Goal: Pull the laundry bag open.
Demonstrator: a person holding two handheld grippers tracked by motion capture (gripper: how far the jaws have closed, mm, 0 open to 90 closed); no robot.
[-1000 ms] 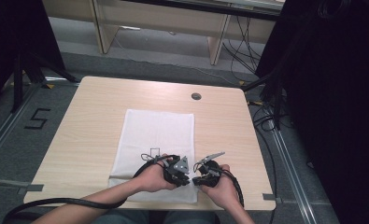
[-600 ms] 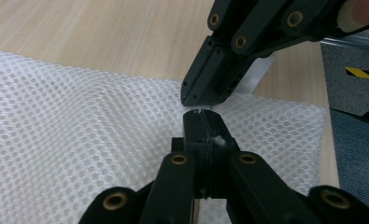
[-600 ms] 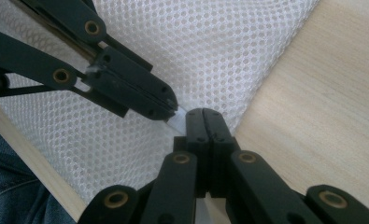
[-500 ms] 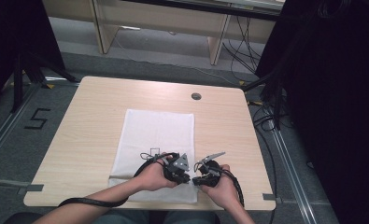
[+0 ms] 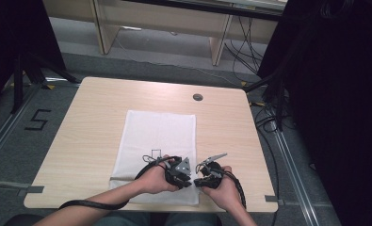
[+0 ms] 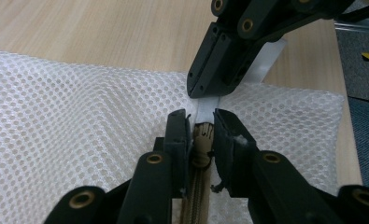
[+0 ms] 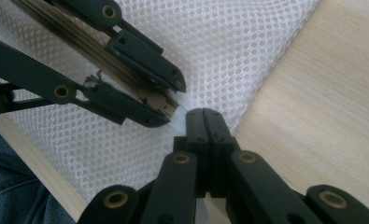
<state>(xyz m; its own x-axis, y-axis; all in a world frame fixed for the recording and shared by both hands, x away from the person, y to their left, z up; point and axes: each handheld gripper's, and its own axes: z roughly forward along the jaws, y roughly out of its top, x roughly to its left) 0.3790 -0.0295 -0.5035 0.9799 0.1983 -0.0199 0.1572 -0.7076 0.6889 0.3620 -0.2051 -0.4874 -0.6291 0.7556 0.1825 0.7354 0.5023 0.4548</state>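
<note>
The jaws of the left gripper (image 6: 202, 123) stand a little apart on either side of the tan zipper slider (image 6: 202, 140) of the white mesh laundry bag (image 5: 157, 141); they have just been opening, and the pads look to flank the slider rather than pinch it. The bag lies flat on the pale wooden surface (image 5: 89, 122), with the zipper end at about 5 o'clock of the bag, near the person's edge. To the right, the jaws of the right gripper (image 7: 205, 119) are closed on the white fabric tab (image 6: 266, 58) at the zipper's end, holding that corner down. The risk I see is on the left side: with the jaws this loose, a pull along the tan zipper tape (image 6: 196, 196) would likely slide them off the small slider and leave it where it is. If they close crookedly, they could catch the mesh beside the teeth and jam the slider. On the right, a hard tug could drag the thin tab out of the grip, and the whole bag would then slide across the surface.
</note>
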